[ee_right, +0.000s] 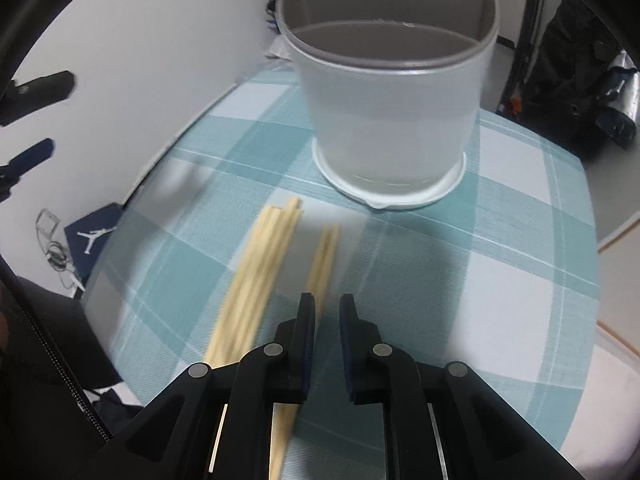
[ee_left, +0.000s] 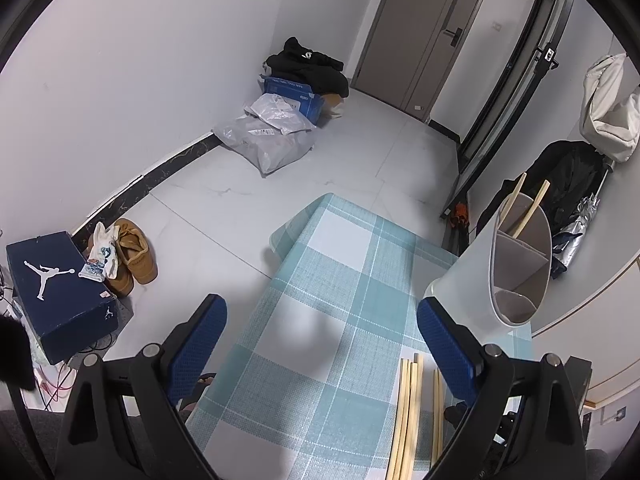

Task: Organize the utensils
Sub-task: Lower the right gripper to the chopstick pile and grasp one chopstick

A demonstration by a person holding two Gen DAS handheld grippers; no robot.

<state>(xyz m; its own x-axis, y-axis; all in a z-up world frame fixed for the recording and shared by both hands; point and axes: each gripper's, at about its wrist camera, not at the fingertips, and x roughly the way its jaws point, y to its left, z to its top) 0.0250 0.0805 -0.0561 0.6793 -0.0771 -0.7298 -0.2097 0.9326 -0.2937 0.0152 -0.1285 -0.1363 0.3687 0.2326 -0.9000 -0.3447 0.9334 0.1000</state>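
A white utensil holder (ee_left: 464, 296) (ee_right: 388, 120) with grey compartments stands on the checked tablecloth (ee_right: 500, 264). Two chopsticks (ee_left: 532, 208) lean in its far compartment. Loose on the cloth lie a bunch of chopsticks (ee_right: 260, 276) (ee_left: 408, 412) and a separate pair (ee_right: 324, 256) (ee_left: 438, 408). My right gripper (ee_right: 328, 304) hovers over the pair with only a narrow slit between its jaws. Nothing shows in that slit, and the pair runs under the left finger. My left gripper (ee_left: 322, 304) stands open and empty, left of the holder.
The table's far corner (ee_left: 328, 200) drops to a tiled floor. On the floor are a dark blue shoe box (ee_left: 60, 284), tan shoes (ee_left: 132, 252) and grey bags (ee_left: 264, 140) by the wall. Dark clothing (ee_left: 568, 176) hangs right of the holder.
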